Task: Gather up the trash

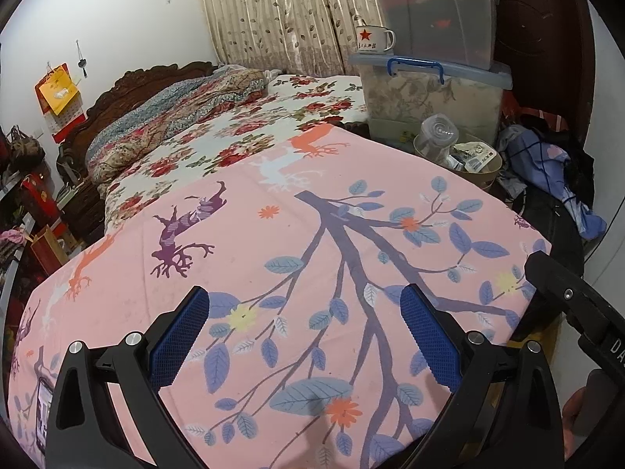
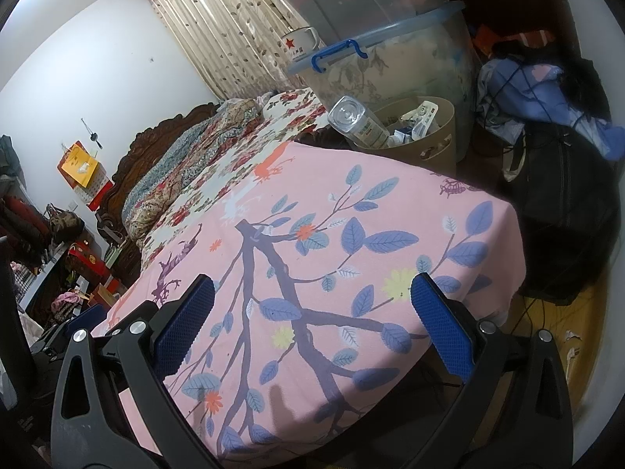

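A beige waste bin (image 1: 484,168) (image 2: 433,136) stands past the far right corner of the pink leaf-print cloth (image 1: 312,234) (image 2: 312,242). A clear plastic bottle (image 1: 435,138) (image 2: 359,121) sticks out of it bottom up, beside crumpled wrappers (image 1: 474,158) (image 2: 416,119). My left gripper (image 1: 306,324) is open above the near part of the cloth, with nothing between its blue pads. My right gripper (image 2: 312,316) is open too, over the cloth's near right side, and holds nothing. A black part of the right gripper (image 1: 578,312) shows at the right edge of the left wrist view.
Two stacked clear storage boxes (image 1: 433,90) (image 2: 390,54) with a white star mug (image 1: 373,39) (image 2: 299,45) stand behind the bin. A bed with a floral sheet (image 1: 234,133) lies beyond the cloth. Clothes and a black bag (image 2: 566,203) pile up at the right; clutter lines the left wall.
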Motion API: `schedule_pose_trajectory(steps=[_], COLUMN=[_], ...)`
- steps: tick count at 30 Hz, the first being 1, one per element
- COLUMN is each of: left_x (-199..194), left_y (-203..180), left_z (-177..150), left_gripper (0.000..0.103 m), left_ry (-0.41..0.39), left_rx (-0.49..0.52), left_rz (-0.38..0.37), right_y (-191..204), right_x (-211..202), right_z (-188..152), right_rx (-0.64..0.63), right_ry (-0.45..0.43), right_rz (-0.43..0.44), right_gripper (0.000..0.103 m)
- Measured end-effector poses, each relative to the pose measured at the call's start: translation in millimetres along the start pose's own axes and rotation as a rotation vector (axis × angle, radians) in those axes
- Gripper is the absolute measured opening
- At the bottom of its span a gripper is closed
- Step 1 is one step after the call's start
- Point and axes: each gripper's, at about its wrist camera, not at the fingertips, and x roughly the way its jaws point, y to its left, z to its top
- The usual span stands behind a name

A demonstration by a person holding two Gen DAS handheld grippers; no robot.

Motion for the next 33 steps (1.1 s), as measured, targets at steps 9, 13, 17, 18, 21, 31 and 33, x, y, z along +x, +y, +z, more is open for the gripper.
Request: schedule_pose_trajectory(steps=[9, 13, 17, 18, 21, 31, 33], left_x=[0.3, 1.5, 1.6, 1.8, 1.7, 1.5, 1.4], left_y=[1.9, 3.1, 2.7, 2.9, 2.7, 0.7, 0.6], left_z=[-1.2, -1.8, -1.3, -1.4, -1.3, -2.1, -2.3], left_gripper=[0.094, 0.094, 0.094, 0.094, 0.094, 0.094, 0.094], left_ry=[0.012, 0.018, 0.017, 0.017, 0.018, 0.020, 0.020], left_rx=[-0.012, -0.017, -0.015, -0.014, -0.015, -0.012, -0.012], left_rz=[-0.019, -0.021, -0.021, -0.021, -0.020, -0.022, -0.023], right_y=[0.4, 0.1, 0.3, 0.4, 0.3, 0.2, 0.3], right_x=[-0.2, -0.3, -0.2, -0.2, -0.4, -0.5, -0.6], right_z=[-0.3, -0.1, -0.7, -0.7, -0.4, -0.5, -0.8], right_rx=[0.000, 0.001, 0.001, 0.000, 0.001, 0.001, 0.001], right_ry=[-0.001, 0.000, 0.001, 0.001, 0.000, 0.000, 0.000], right_rz=[0.000, 0.000, 0.000, 0.000, 0.000, 0.000, 0.000], right_gripper=[0.099, 0.099, 0.099, 0.099, 0.099, 0.099, 0.099])
